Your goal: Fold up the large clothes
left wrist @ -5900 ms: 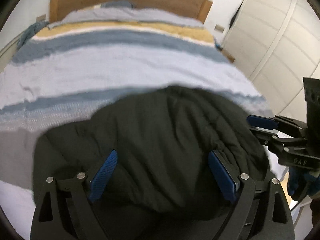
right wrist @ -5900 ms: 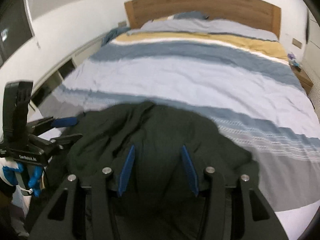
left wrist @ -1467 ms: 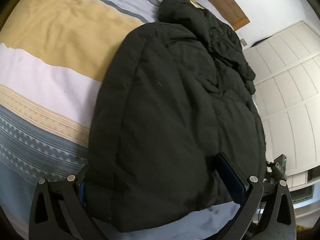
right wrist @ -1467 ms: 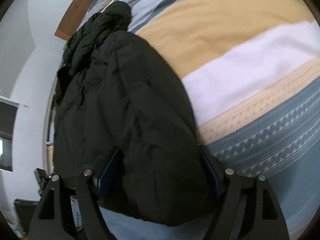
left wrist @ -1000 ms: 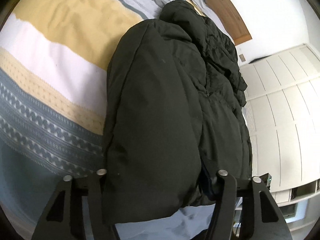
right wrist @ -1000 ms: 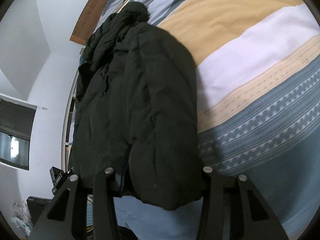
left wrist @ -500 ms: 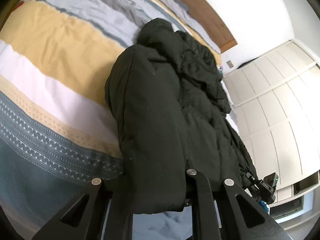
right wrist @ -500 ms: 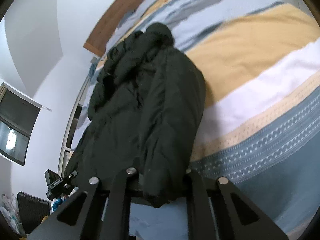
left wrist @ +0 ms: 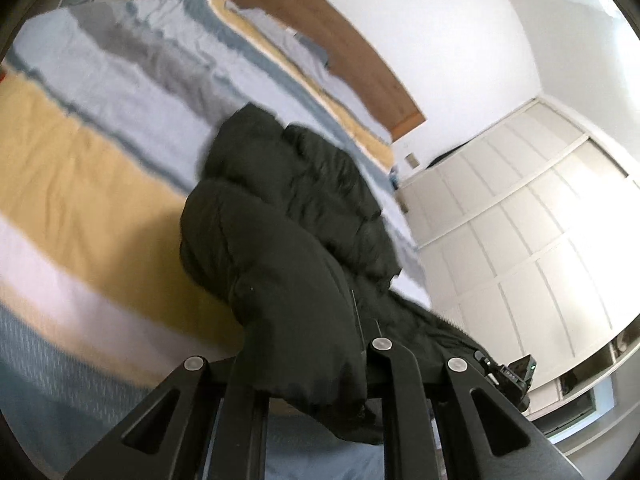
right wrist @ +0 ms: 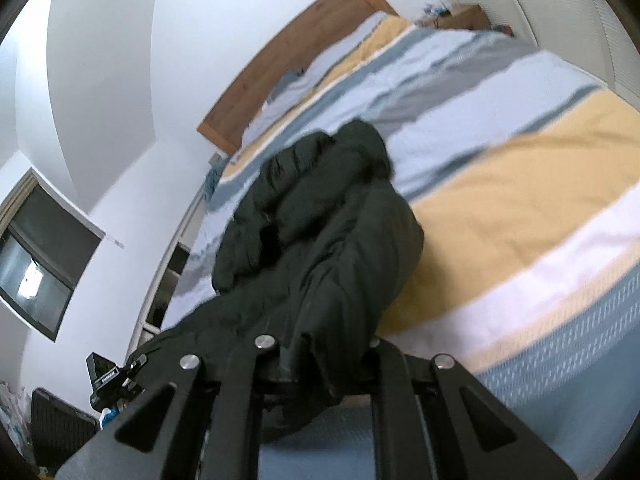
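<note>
In the left wrist view we see the left gripper [left wrist: 304,364] with its fingers drawn close together and clamped on the hem of the black padded jacket [left wrist: 288,240]; the pads themselves are hidden under the cloth. In the right wrist view the right gripper [right wrist: 316,352] grips another part of the same hem, its fingers also pressed together on the jacket [right wrist: 320,240], and again the cloth covers the pads.

From both grippers the jacket rises in a thick doubled fold and runs away from us along the edge of the bed [left wrist: 92,184]. Its far end lies bunched on the striped cover, on the pale blue and grey bands. The near part hangs over the yellow and white stripes.

Each camera also catches the other gripper low at the side, near the corner of the jacket: the right one [left wrist: 516,376] in the left view, the left one [right wrist: 110,380] in the right view.

Behind the bed stands a wooden headboard [left wrist: 340,48]. White wardrobe doors [left wrist: 532,220] fill the side of the left view, and a dark window [right wrist: 40,256] shows in the right view.
</note>
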The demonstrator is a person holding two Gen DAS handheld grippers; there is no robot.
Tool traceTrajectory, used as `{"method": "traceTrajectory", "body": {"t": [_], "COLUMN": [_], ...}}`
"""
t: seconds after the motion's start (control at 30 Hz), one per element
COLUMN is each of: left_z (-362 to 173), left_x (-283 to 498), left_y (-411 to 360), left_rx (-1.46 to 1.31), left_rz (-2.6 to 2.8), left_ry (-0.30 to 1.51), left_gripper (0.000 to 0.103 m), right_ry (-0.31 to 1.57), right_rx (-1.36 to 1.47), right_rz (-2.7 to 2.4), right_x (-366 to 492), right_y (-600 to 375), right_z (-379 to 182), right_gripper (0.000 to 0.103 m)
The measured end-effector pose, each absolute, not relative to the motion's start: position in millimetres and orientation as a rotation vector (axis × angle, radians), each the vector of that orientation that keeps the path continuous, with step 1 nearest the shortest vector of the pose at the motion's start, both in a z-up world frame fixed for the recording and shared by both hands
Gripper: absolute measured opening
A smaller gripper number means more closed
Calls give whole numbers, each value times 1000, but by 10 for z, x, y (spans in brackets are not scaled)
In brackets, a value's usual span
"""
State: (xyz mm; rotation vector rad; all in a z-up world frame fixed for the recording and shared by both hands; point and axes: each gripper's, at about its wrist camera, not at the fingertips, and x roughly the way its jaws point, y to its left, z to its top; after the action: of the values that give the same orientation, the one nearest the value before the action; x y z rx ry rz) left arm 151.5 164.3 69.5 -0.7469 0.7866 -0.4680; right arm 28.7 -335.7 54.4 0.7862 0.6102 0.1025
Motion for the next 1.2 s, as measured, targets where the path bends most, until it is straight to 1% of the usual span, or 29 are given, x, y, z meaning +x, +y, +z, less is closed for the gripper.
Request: {"method": "traceTrajectory", "body": {"t": [0.3, 0.5, 0.67, 0.87, 0.93, 1.0, 1.2], "left_z": [1207, 1217, 935, 560, 438, 323, -3], "left_x": [2631, 3671, 4516, 5183, 5402, 5592, 6062], "left_y": [1733, 1675, 1631, 1618, 1613, 1614, 1529], "left_rx": [-750, -757, -769, -810, -819, -818, -783], "left_rz": [-499, -501, -459, -364, -338, -318, -297], "left_ry": [700, 682, 710, 808, 851, 888, 977], "left_gripper": [13, 14, 14, 16, 17, 21, 24], "right_ry": [503, 488, 513, 577, 622, 660, 739], "right_rx": [791, 769, 780, 830, 816, 823, 840], "right_rz": [50, 28, -18, -85, -113, -135, -187], "right_x": [1272, 2306, 3110, 3901, 4116, 4296, 4700], "right_y": [-3664, -3854, -4034, -4269, -4291, -4317, -4370], "right_z": [1168, 1319, 1178, 930, 835, 726, 384], "right_gripper": [11, 11, 11, 11, 11, 11, 14]}}
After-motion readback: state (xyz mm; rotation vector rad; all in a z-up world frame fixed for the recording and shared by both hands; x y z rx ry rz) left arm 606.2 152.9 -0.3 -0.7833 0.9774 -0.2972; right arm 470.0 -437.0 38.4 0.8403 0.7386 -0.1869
